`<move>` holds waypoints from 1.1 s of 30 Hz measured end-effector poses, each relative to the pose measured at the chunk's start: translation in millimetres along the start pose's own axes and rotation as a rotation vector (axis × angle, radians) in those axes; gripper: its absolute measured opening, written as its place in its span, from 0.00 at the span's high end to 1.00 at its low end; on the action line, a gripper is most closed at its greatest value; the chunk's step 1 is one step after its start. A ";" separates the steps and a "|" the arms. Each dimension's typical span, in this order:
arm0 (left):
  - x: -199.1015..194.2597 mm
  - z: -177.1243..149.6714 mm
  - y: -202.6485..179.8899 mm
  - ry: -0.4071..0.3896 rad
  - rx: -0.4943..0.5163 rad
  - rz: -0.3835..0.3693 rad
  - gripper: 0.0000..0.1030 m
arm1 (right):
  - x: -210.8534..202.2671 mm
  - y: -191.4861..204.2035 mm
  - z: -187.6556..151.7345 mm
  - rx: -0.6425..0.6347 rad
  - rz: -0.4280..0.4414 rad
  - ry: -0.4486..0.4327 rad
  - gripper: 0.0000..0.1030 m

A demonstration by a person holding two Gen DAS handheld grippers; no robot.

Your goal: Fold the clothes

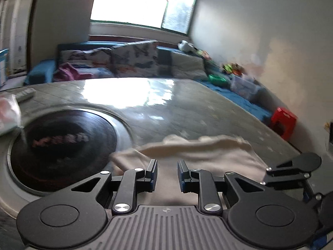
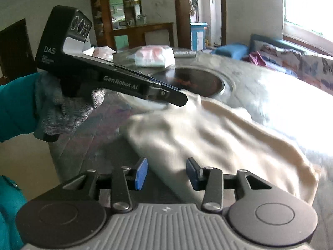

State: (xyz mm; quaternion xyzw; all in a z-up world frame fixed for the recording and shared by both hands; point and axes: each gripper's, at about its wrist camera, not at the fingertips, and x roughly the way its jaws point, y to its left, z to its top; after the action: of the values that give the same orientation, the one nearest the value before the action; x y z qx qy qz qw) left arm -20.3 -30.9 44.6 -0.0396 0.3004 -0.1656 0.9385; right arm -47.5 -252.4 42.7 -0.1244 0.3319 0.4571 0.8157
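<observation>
Cream garment [image 2: 218, 141] lies rumpled on the counter [image 1: 187, 108], at 4 o'clock from the round inset; folding barely begun. Left gripper [image 1: 166, 175] and right gripper [image 2: 166, 173]: fingers apart, empty.

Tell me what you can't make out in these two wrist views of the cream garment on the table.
- Cream garment: motion blur in both views hides which kind of clothing it is; its near part lies behind the right gripper.
- Left gripper: open in its own view, but in the right wrist view its side-on body hides the fingertips where they meet the cloth.
- Packet on the table: print too blurred to read.
</observation>
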 end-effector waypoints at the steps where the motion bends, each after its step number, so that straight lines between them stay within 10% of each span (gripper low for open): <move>1: 2.9 -3.3 -2.7 0.011 0.016 0.005 0.77 | -0.9 1.3 -4.4 0.003 0.004 0.009 0.59; 33: 3.1 -36.6 -45.7 0.084 0.168 -0.093 0.77 | -44.0 -38.3 -34.0 0.150 -0.183 0.000 0.58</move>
State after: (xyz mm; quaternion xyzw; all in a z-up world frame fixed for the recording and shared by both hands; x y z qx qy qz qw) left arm -52.2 -74.1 20.9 0.0322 0.3226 -0.2350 0.9164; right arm -46.2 -319.9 42.2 -0.0930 0.3522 0.3546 0.8611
